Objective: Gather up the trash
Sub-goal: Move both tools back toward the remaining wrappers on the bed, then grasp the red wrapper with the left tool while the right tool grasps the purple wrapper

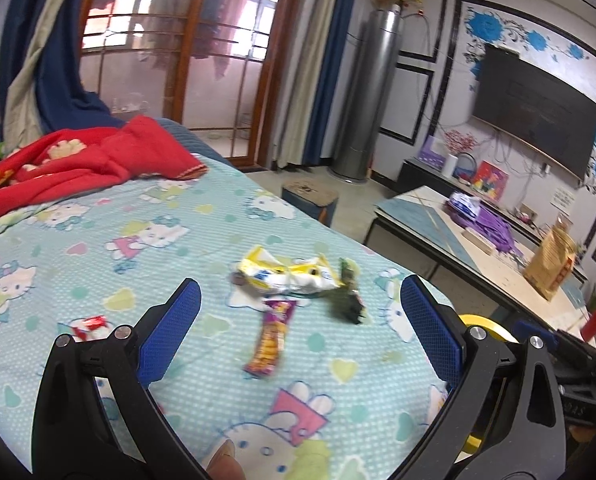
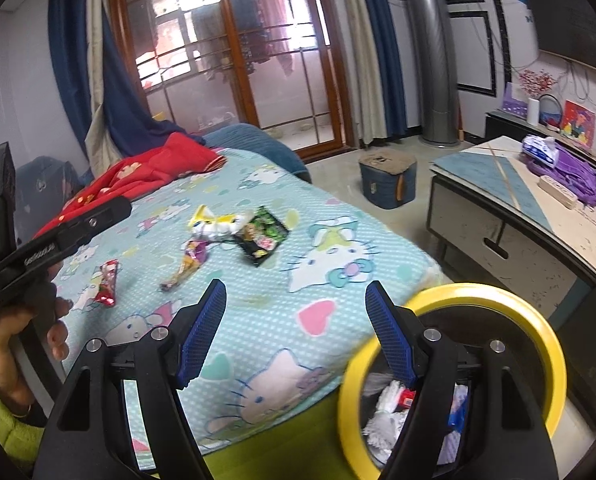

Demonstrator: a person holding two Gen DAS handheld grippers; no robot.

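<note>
Several wrappers lie on the Hello Kitty bedsheet [image 1: 98, 240]: a yellow-white wrapper [image 1: 286, 276] [image 2: 214, 226], an orange-purple wrapper [image 1: 272, 338] [image 2: 188, 264], a dark green-black packet [image 1: 347, 300] [image 2: 262, 236] and a small red wrapper [image 1: 92, 324] [image 2: 108, 282]. My left gripper [image 1: 298, 284] is open above the sheet, short of the wrappers, with nothing between its blue pads. My right gripper [image 2: 294, 286] is open and empty over the bed's near corner. A yellow-rimmed bin [image 2: 537, 320] [image 1: 485, 324] with trash inside stands just right of it.
A red blanket [image 1: 78, 164] [image 2: 138, 176] is bunched at the far end of the bed. A low table [image 2: 497, 216] [image 1: 437, 232] with a purple bag stands to the right, and a small stool [image 2: 385, 176] sits on the floor beyond. A hand [image 2: 2, 344] holds the left gripper's body.
</note>
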